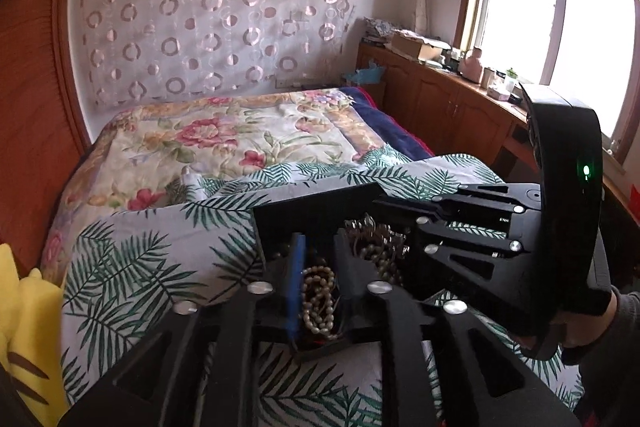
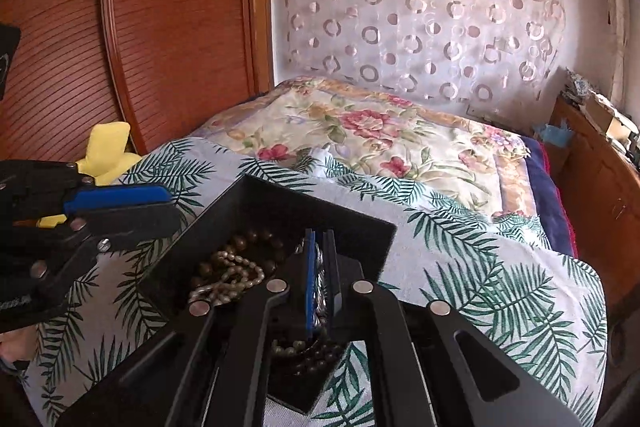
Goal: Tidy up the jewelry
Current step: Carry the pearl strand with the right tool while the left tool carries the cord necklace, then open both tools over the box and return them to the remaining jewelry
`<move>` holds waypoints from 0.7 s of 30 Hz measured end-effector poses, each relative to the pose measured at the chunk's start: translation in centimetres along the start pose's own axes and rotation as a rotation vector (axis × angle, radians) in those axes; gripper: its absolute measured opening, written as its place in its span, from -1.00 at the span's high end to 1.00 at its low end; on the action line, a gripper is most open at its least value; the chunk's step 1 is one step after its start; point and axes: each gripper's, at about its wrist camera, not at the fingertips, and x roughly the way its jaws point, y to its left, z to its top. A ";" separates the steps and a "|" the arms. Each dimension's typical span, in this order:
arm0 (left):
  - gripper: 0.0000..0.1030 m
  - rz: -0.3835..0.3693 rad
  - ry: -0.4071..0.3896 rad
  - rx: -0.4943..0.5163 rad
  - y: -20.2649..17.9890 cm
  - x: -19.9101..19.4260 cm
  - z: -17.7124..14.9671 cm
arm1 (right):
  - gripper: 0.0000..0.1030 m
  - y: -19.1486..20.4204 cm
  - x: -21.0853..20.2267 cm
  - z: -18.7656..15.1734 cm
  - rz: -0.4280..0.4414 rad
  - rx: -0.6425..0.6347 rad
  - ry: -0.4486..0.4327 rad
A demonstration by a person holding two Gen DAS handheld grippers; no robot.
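Here's the black tray (image 2: 360, 227) sitting on the palm-leaf bedspread (image 2: 500, 267), out on the bed in front of the floral quilt (image 2: 360, 123) — and it's piled with jewelry. A pale bead strand (image 2: 232, 277) loops across dark round beads (image 2: 256, 241) on the tray's left side in the right wrist view.

The right gripper (image 2: 320, 279) is down inside the tray, its fingers (image 2: 310, 283) nearly pressed together, pinching a bunch of silvery chain (image 2: 319, 291) in the slim gap between the blue pad and the black one.

The left gripper (image 1: 316, 267) reaches into the same tray from its own side, fingers slightly apart with the pale beads showing in the gap — whether the pads actually press on them I cannot tell. In the left wrist view the right gripper comes in from the right, over a tangle of silver chain (image 1: 376, 231).

A yellow plush toy (image 2: 108, 151) lies beside the wooden wardrobe (image 2: 160, 27).
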 end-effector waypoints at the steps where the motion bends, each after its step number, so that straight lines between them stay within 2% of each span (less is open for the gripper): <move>1: 0.64 0.005 0.001 0.001 0.0 -0.2 -0.1 | 0.87 0.0 -0.2 0.0 0.005 0.005 0.000; 4: 0.54 0.010 -0.009 -0.001 0.1 -0.9 -0.6 | 0.85 0.0 -1.3 -0.3 0.015 0.021 -0.020; 5: 0.40 0.012 -0.014 -0.004 0.2 -1.2 -0.8 | 0.84 0.0 -1.7 -0.5 0.018 0.022 -0.023; 9: 0.07 0.029 -0.043 0.004 -0.1 -2.6 -1.9 | 0.84 0.5 -4.3 -1.7 0.035 0.013 -0.036; 11: -0.21 0.053 -0.054 0.014 -0.2 -3.1 -2.8 | 0.84 0.8 -5.7 -2.6 0.041 0.008 -0.041; 12: -0.23 0.060 -0.058 0.015 -0.3 -3.2 -3.1 | 0.83 0.9 -6.4 -3.3 0.045 0.009 -0.040; 13: -0.27 0.062 -0.060 0.014 -0.3 -3.5 -3.7 | 0.81 1.0 -7.1 -4.0 0.053 0.016 -0.040; 14: -0.50 0.063 -0.061 0.008 -0.3 -3.7 -4.2 | 0.77 1.0 -7.5 -4.4 0.061 0.019 -0.037; 16: -0.67 0.066 -0.078 -0.001 -0.3 -4.3 -5.1 | 0.58 1.3 -8.3 -5.9 0.072 0.018 -0.023; 18: -0.73 0.080 -0.082 -0.003 -0.3 -4.7 -6.0 | 0.56 1.7 -8.7 -7.2 0.070 0.010 -0.005; 19: -0.83 0.085 -0.081 -0.004 -0.2 -4.9 -6.3 | 0.56 1.8 -8.7 -7.8 0.069 0.008 0.008; 21: -0.85 0.085 -0.079 -0.010 -0.3 -5.4 -7.1 | 0.56 2.0 -8.9 -8.7 0.069 0.011 0.029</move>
